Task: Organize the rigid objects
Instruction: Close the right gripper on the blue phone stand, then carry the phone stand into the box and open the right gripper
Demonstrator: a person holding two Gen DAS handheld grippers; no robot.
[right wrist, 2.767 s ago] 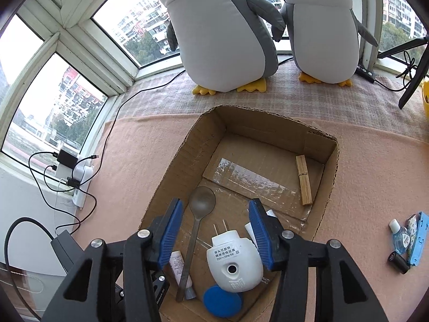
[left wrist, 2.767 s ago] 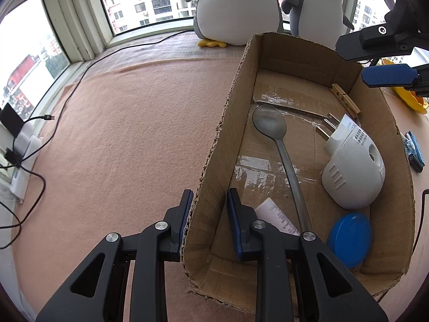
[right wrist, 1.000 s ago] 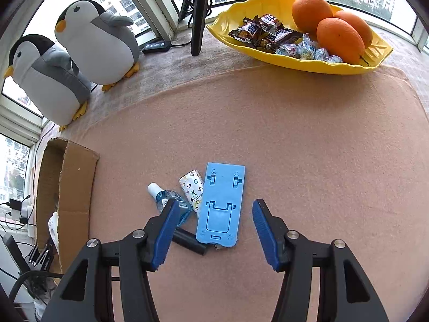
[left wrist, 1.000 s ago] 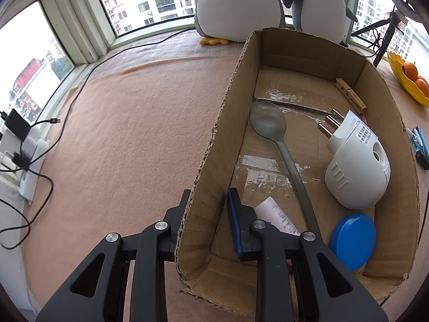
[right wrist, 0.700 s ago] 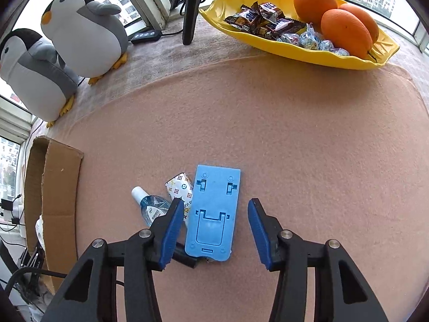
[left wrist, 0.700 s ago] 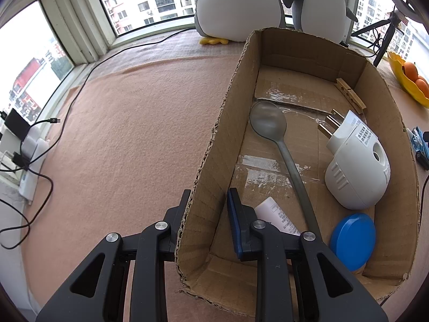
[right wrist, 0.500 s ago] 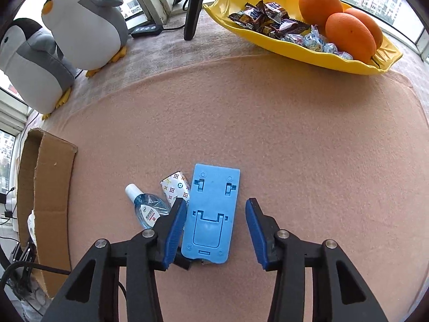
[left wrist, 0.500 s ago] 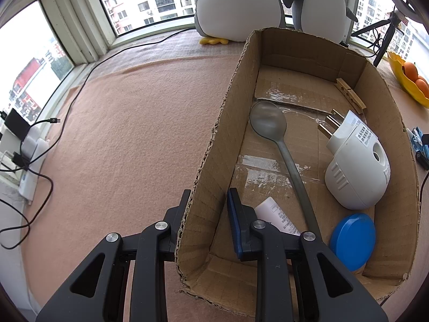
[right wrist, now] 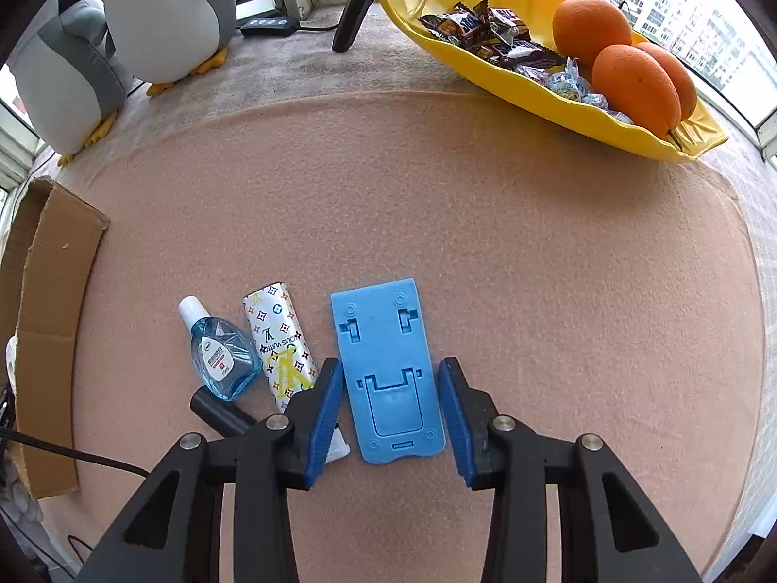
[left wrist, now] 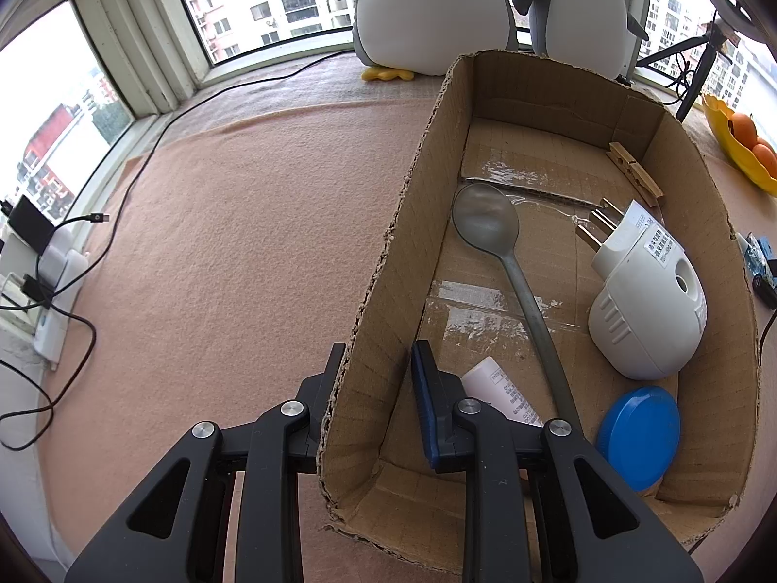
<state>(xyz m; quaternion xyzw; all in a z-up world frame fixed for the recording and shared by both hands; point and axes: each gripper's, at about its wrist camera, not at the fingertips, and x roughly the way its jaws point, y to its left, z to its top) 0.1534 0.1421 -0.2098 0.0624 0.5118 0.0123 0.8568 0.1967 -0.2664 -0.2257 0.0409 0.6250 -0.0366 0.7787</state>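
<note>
Left gripper is clamping the near left wall of the open brown cardboard box, one finger outside, one inside, pads pressing on the cardboard.

Box is holding: grey metal spoon lying lengthwise, white plug-in device with two prongs by the right wall, round blue plastic lid in the near right corner, wooden clothespin against the far right wall, small white labelled tube partly hidden behind the inner finger.

Right gripper is pointing steeply down over the flat blue plastic phone stand, which is lying on the pink felt cloth. Jaws are closing, straddling the stand's near half; left pad looks just at its edge, right pad is showing a small gap, so not gripping it.

Just left of the stand: white patterned rectangular case, small clear blue dropper bottle with white cap, short black cylinder. Box edge is showing at far left of the right wrist view.
</note>
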